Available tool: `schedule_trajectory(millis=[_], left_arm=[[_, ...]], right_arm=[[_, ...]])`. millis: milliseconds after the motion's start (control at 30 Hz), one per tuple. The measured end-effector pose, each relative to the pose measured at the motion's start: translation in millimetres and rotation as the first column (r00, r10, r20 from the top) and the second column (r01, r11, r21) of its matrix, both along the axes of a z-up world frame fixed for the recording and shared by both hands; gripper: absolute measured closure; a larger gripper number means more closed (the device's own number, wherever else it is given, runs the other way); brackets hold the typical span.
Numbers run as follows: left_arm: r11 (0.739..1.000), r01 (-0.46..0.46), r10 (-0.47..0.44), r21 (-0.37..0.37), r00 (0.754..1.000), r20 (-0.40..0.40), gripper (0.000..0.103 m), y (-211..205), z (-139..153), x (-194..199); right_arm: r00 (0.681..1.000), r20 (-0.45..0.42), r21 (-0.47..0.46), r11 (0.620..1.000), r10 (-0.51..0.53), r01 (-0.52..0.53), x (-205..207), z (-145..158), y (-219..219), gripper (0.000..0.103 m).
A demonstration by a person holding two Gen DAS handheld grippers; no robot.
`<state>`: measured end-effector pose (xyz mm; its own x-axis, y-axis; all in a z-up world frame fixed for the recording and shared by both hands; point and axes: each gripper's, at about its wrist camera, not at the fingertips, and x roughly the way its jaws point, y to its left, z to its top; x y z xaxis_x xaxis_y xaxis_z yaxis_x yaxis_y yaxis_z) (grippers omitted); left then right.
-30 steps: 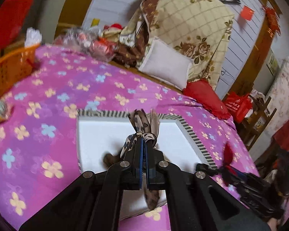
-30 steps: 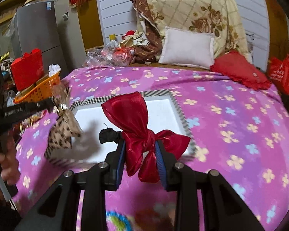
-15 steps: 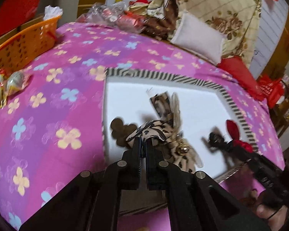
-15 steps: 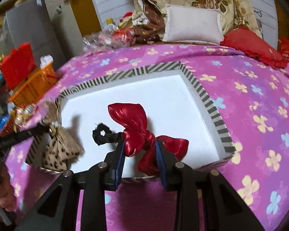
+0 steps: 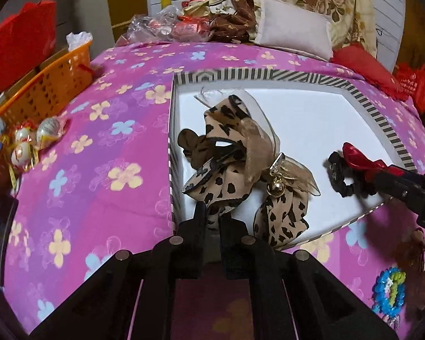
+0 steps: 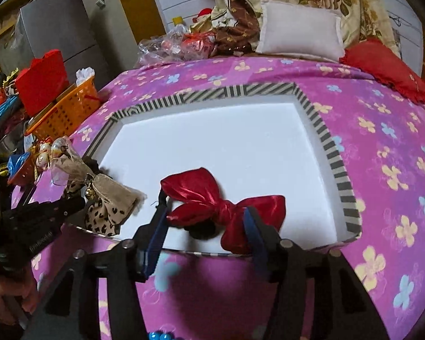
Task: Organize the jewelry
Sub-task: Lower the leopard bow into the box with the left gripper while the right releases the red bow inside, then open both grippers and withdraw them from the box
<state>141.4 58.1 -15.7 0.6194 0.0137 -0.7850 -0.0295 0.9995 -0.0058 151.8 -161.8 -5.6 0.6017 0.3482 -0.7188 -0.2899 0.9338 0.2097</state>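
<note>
At the far left an orange plastic basket (image 5: 46,85) and a few foil-wrapped balls (image 5: 36,138) sit on the pink flower-printed bedspread (image 5: 99,170), well clear of the work and apparently not part of this step. The white shallow tray with a black-and-white striped rim (image 5: 382,119) lies flat on the bed, serving as the place where the hair pieces are gathered. Inside its left edge rests the leopard-print ribbon bow with a small gold bell (image 5: 240,167), its loops slumped on the tray floor. The left claw (image 5: 212,221) sits at the bow's near tail with its fingers parted a little; whether the cloth is pinched or just let go I cannot tell, though the bow looks carried by the tray. Further right, the red satin bow on a black scrunchie (image 6: 223,204) lies near the tray's front edge. The right claw (image 6: 204,221) straddles it with fingers spread wide and not pressing the fabric, so it reads as released. Both pieces lie apart, likely so each stays easy to see and pick
</note>
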Motion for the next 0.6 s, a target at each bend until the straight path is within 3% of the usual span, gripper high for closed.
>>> schedule_trajectory(millis=[133,500,600], left_arm=[[1.000,-0.003,0.003,-0.010,1.000,-0.025,0.090,3,1,0],[1.000,-0.008,0.008,-0.003,0.999,-0.048,0.088,0,3,-8],[1.000,-0.021,0.021,-0.017,1.000,-0.019,0.080,3,8,-8]], right_arm=[[1.000,-0.002,-0.017,1.000,-0.013,0.013,-1,0,-3,0.040],[0.994,-0.008,0.124,0.986,-0.112,0.112,1,7,-36,0.040],[0.988,0.009,0.135,0.980,-0.151,0.148,0,10,-42,0.039]])
